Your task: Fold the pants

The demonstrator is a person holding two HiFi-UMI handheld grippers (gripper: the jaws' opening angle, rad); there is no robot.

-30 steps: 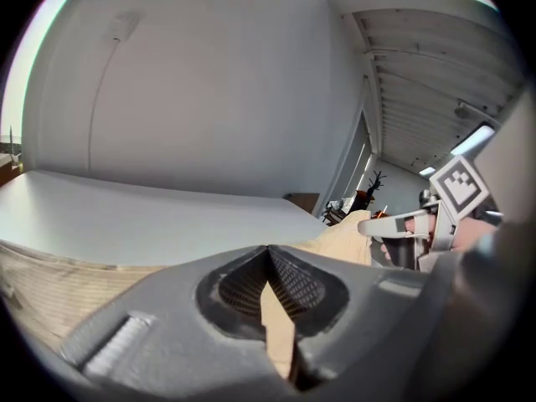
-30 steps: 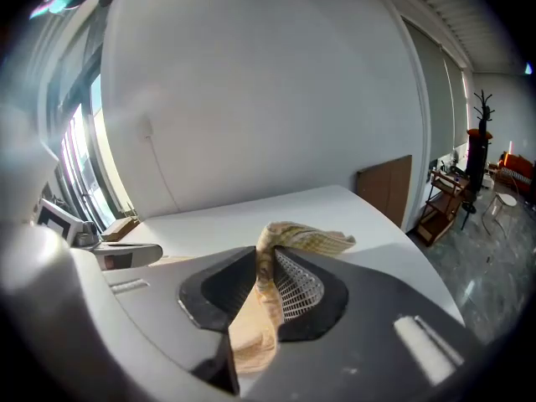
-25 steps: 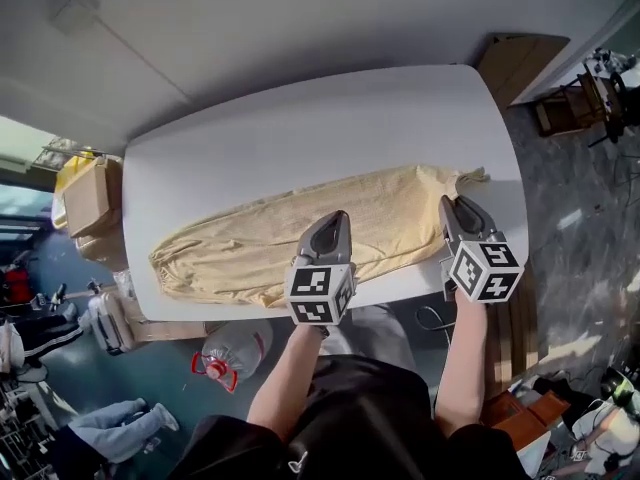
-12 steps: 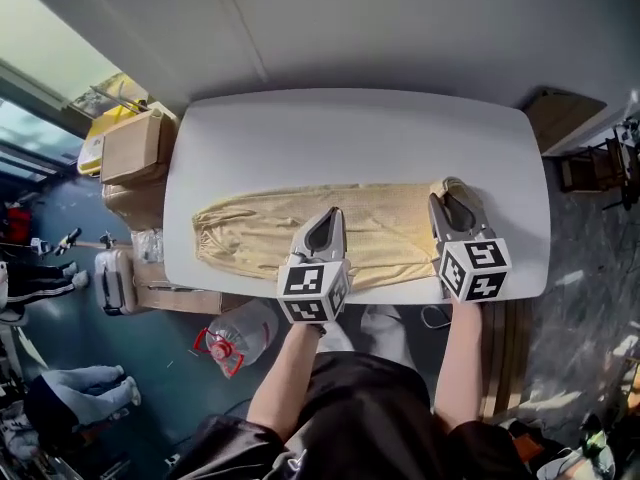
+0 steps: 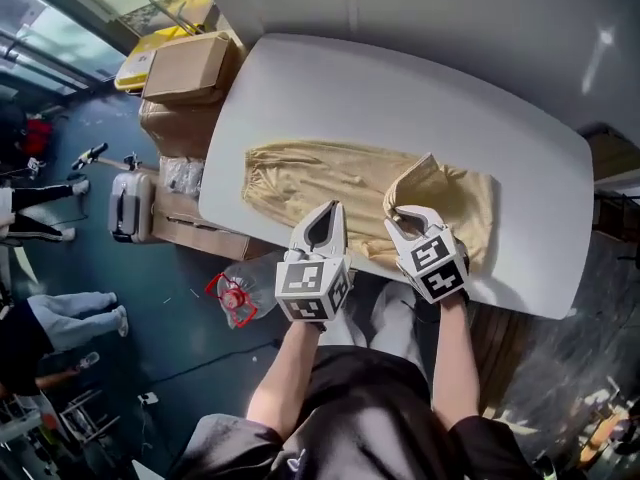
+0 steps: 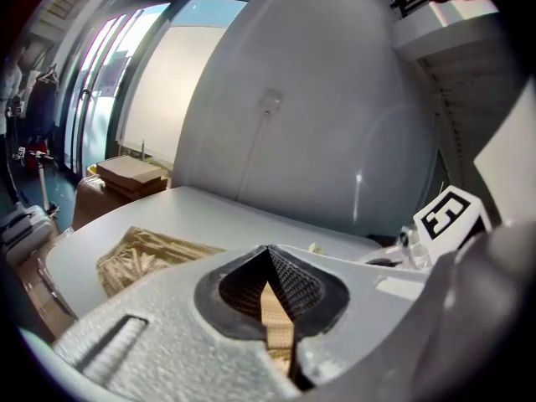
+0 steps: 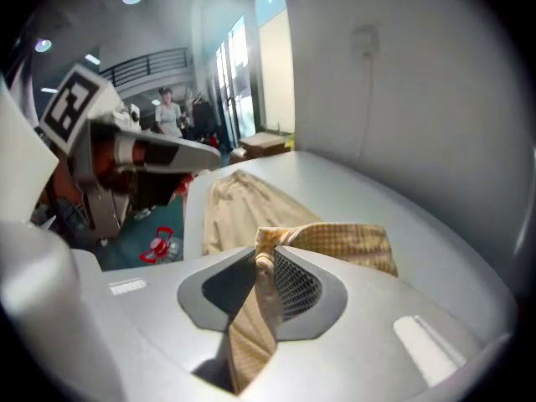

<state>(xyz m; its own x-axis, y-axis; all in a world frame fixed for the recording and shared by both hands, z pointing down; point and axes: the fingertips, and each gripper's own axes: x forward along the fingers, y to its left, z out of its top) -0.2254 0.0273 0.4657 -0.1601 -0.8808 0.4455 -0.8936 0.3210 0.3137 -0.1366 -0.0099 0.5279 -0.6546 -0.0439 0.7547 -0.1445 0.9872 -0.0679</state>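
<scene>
Head view: tan pants (image 5: 300, 178) lengthwise on counter (image 5: 400, 88), right end held raised by right gripper (image 5: 410, 214).
Left gripper view: left gripper (image 6: 270, 258) jaws clenched on pants edge.
Right gripper view: jaws clenched on pants.
First fold judged barely begun.

Beyond the pants (image 5: 320, 178), the worktop (image 5: 400, 98) lies bare toward the wall (image 5: 450, 8), free to pass. Past the pants' left end, cardboard boxes (image 5: 185, 68) stand beside the worktop's edge, possibly touching it.
</scene>
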